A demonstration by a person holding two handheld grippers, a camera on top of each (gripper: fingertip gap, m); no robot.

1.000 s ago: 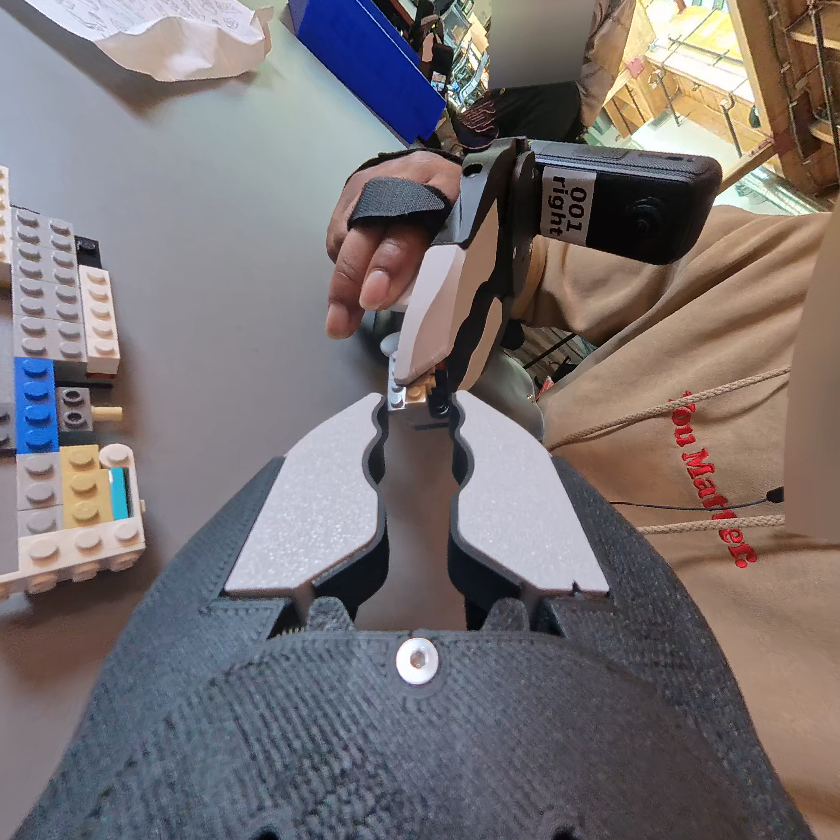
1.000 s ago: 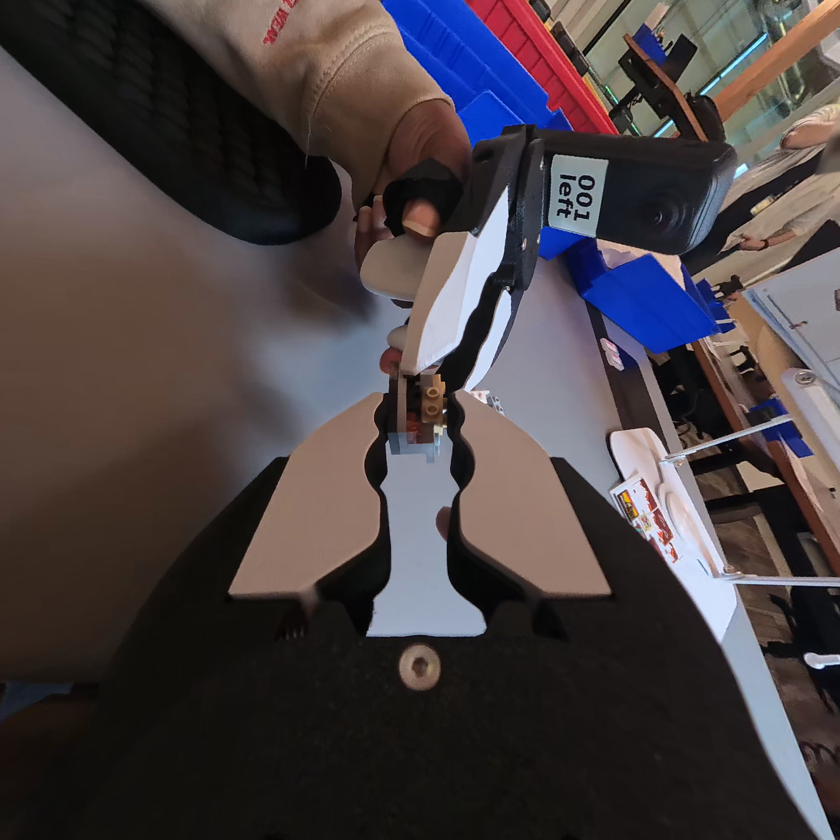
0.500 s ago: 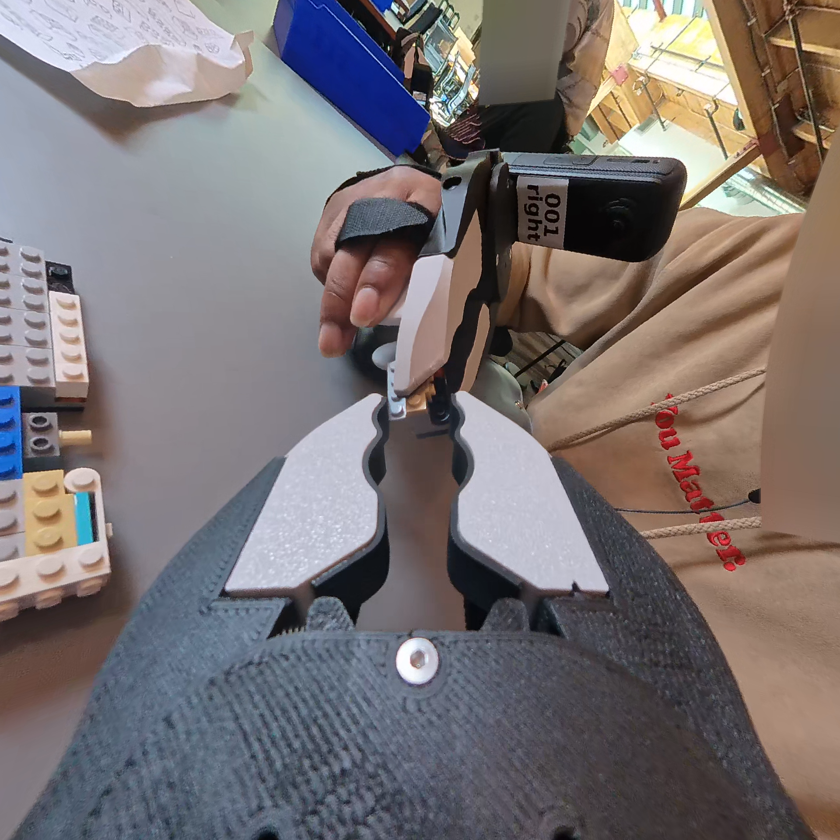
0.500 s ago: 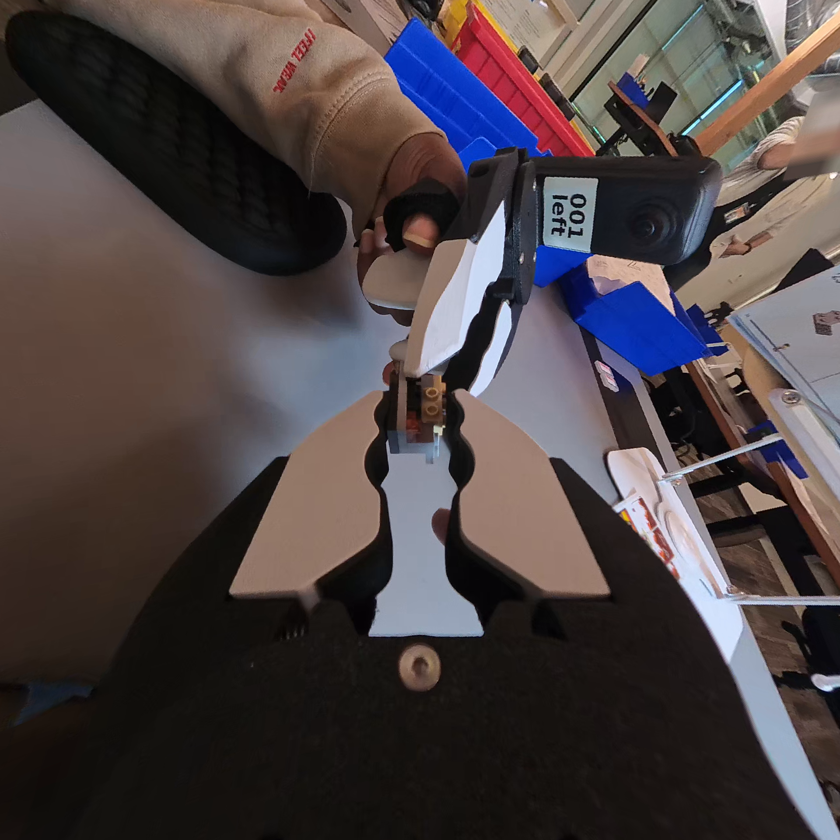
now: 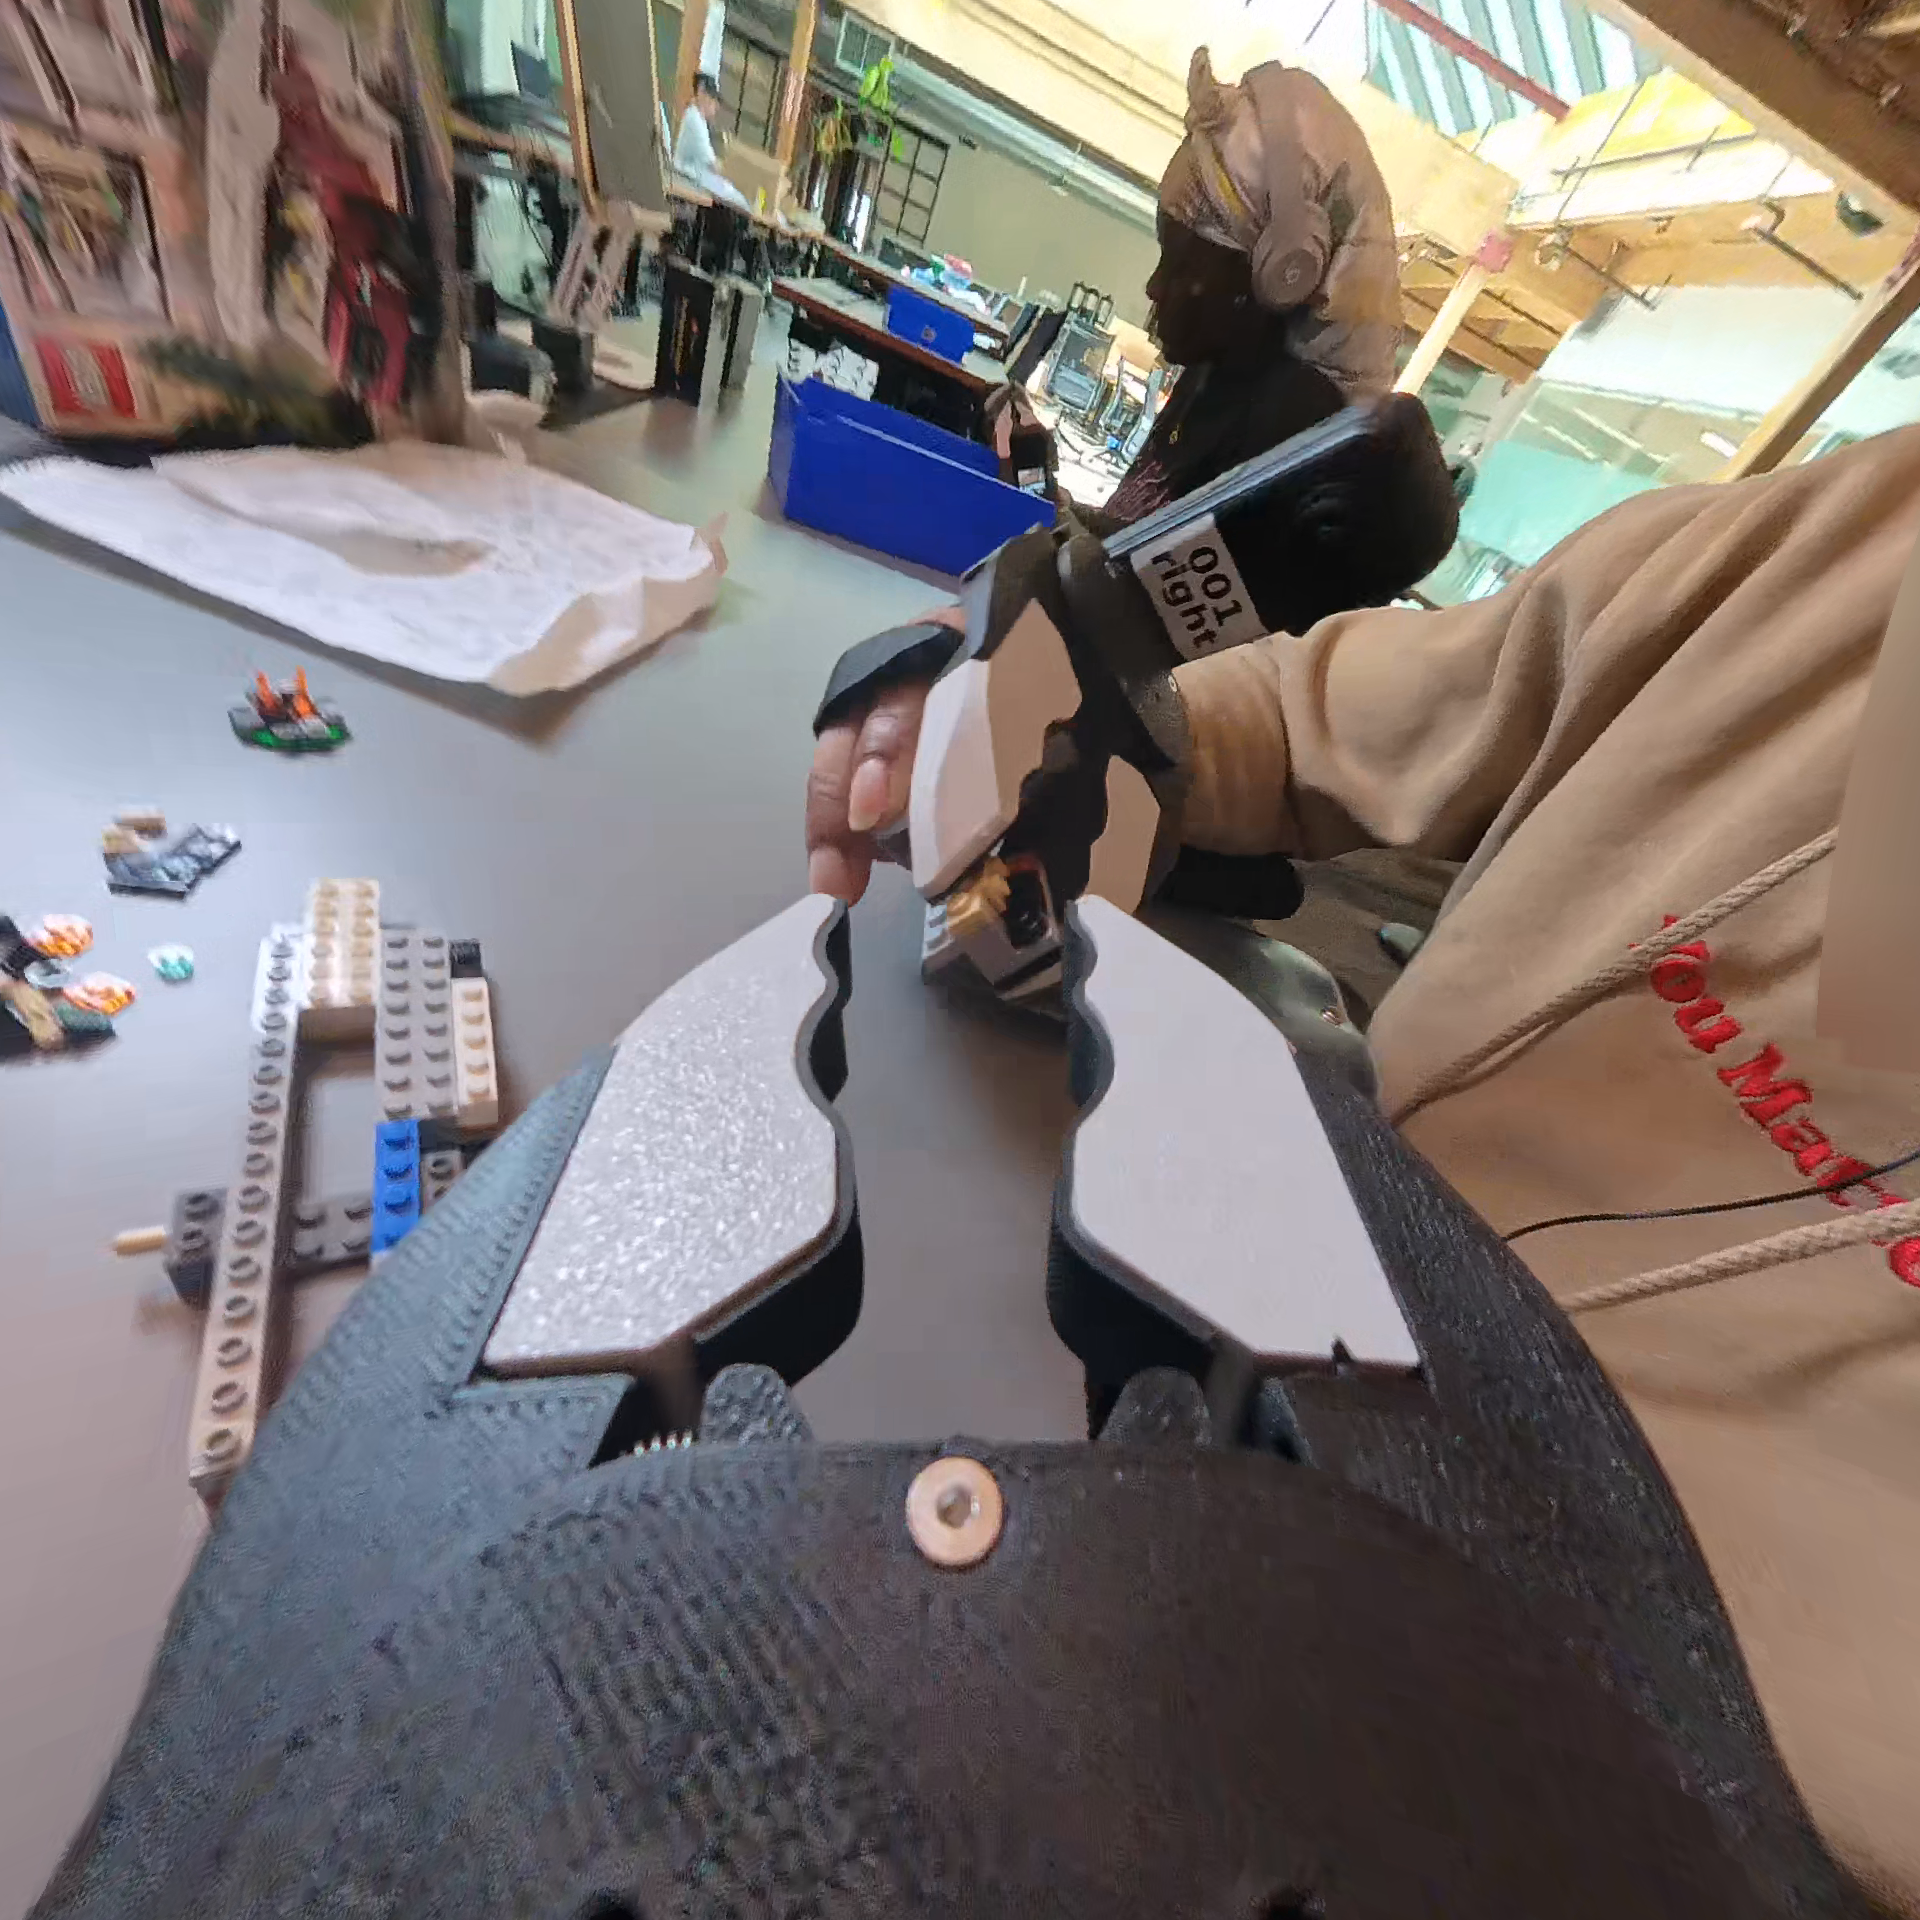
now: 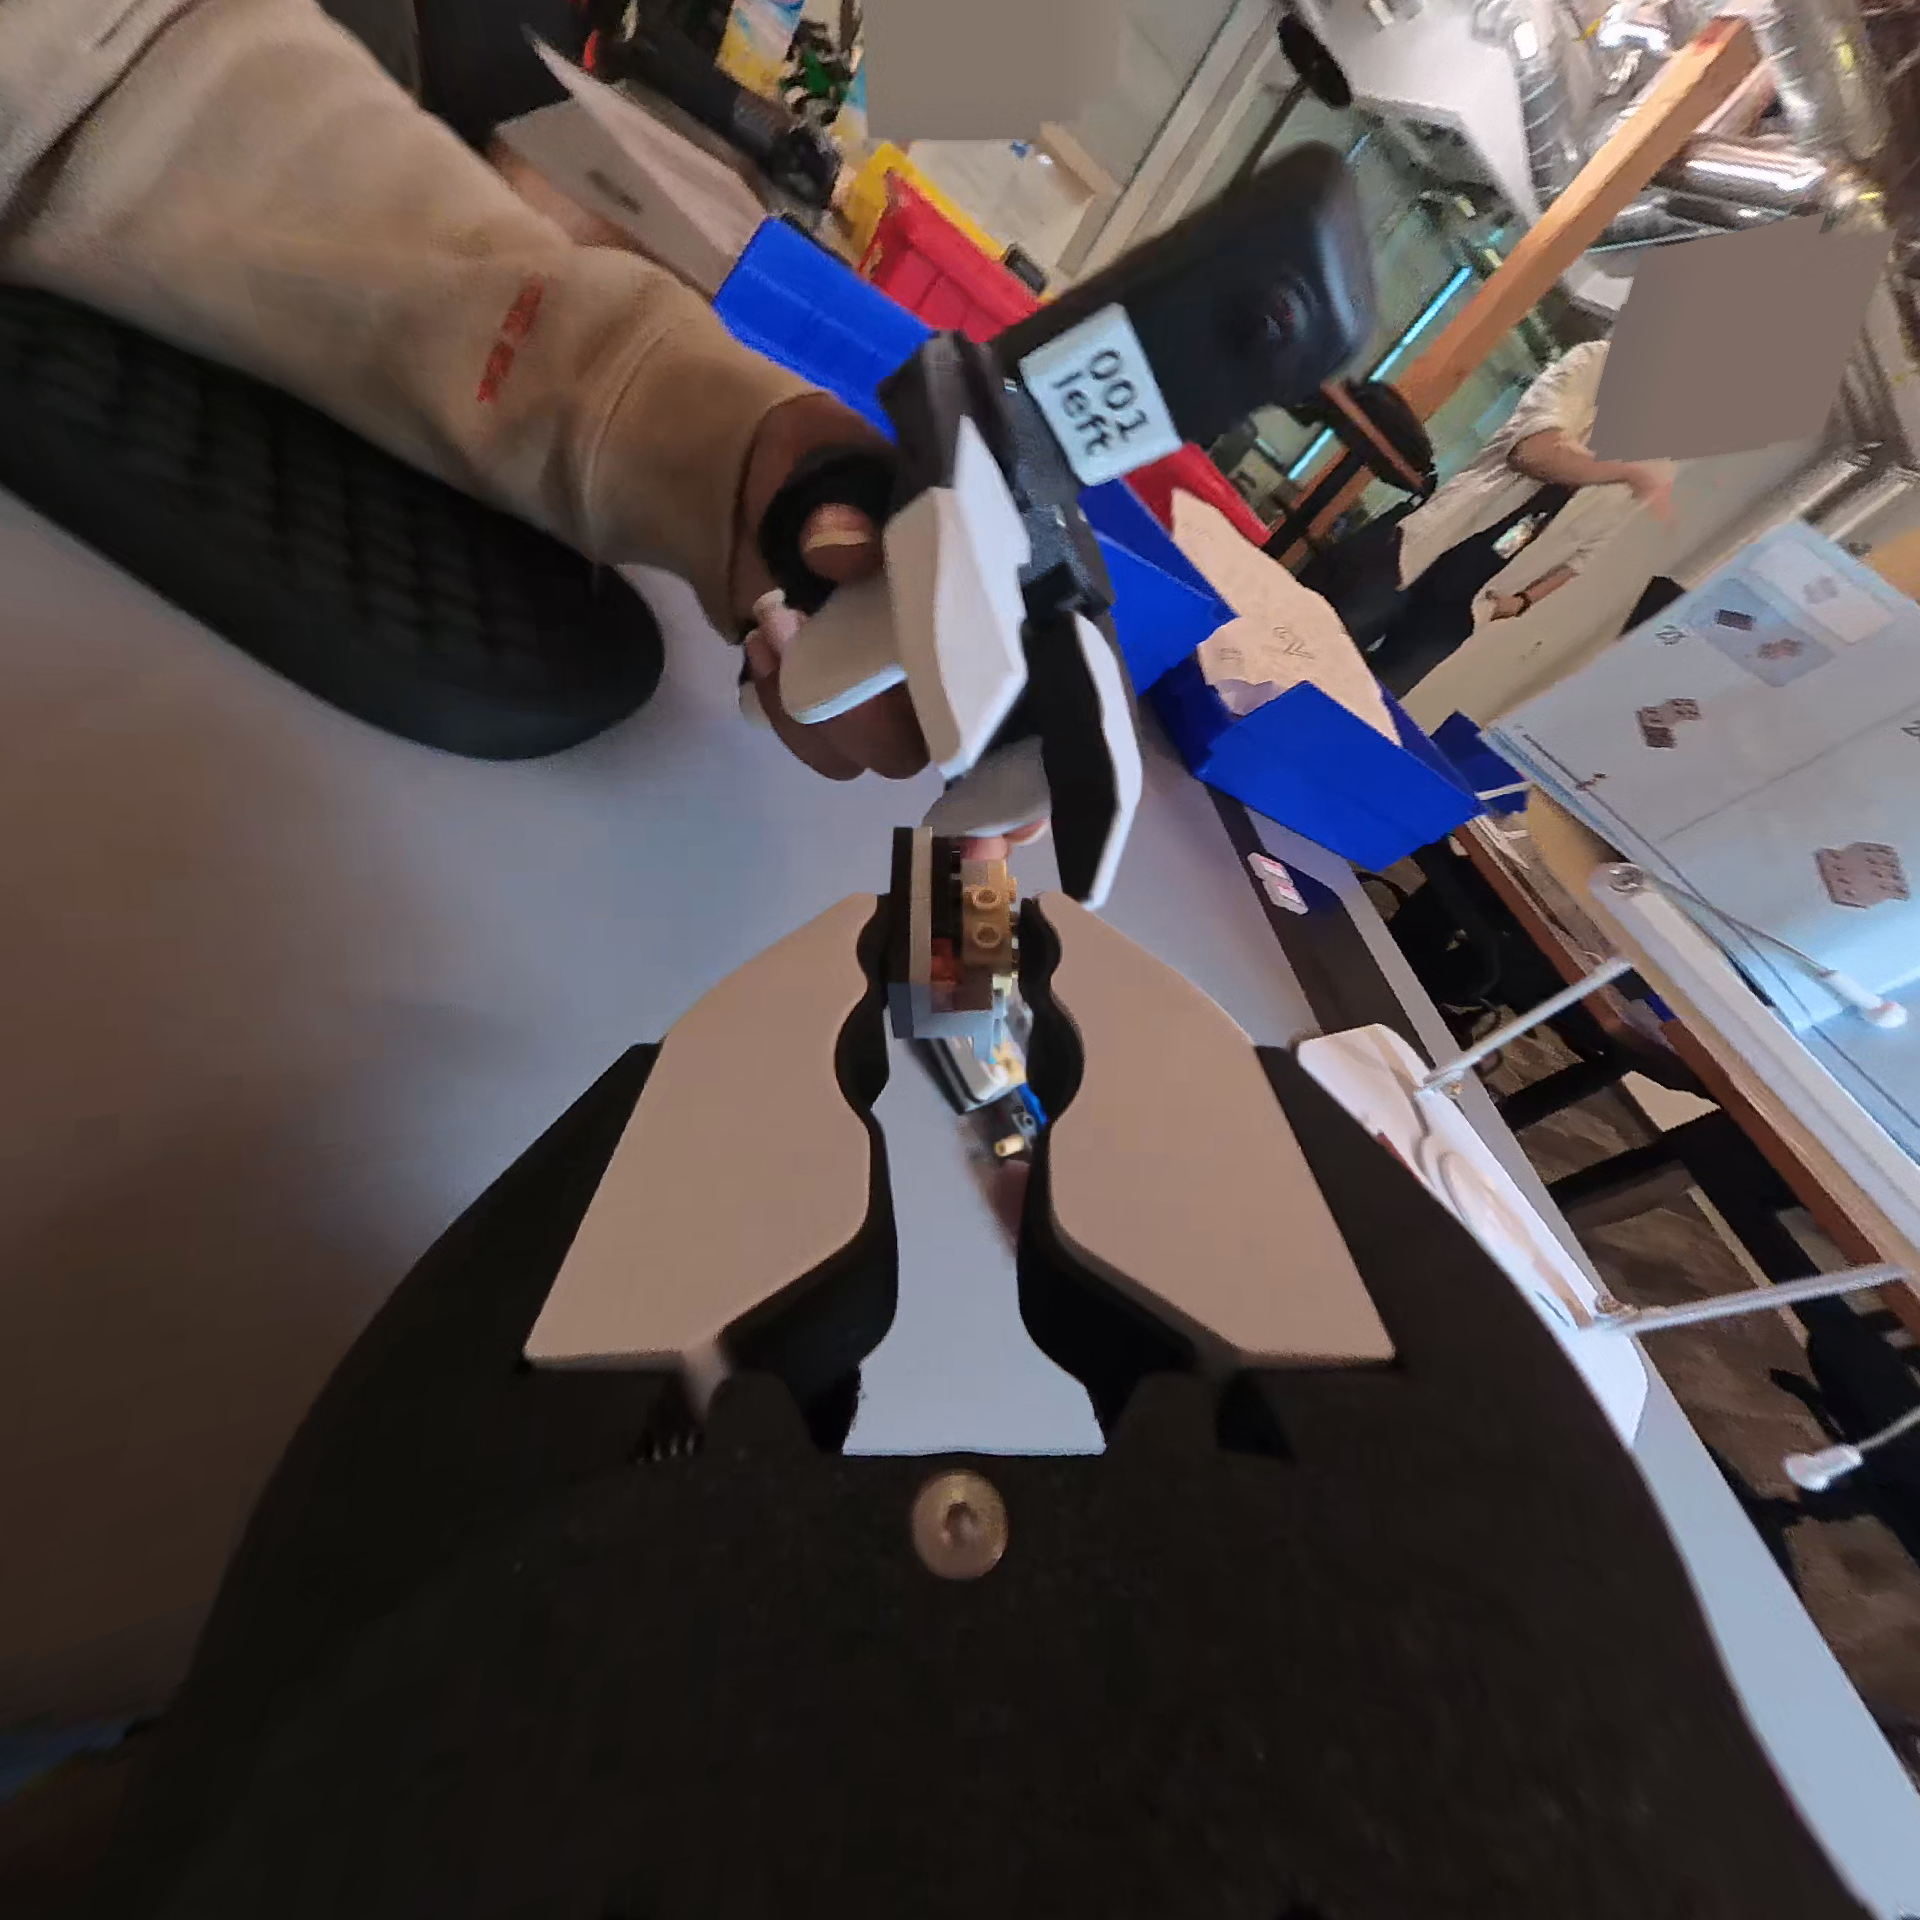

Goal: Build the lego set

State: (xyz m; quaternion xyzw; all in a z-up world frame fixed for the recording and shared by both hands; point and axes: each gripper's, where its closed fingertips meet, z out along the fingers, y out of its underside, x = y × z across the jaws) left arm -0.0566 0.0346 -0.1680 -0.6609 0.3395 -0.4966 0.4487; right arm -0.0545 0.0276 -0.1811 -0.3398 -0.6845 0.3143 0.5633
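The small brick assembly [image 6: 951, 961], its long axis running along the fingers, is being pinched by the right gripper [image 6: 954, 914], while the left gripper [image 5: 951, 925], spread and empty, is being held just near of it.

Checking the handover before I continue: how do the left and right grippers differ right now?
The left gripper is open and empty; the right gripper is shut on the small brick assembly. The left points across the table beside the assembly; the right carries it. Both have grey fingers.
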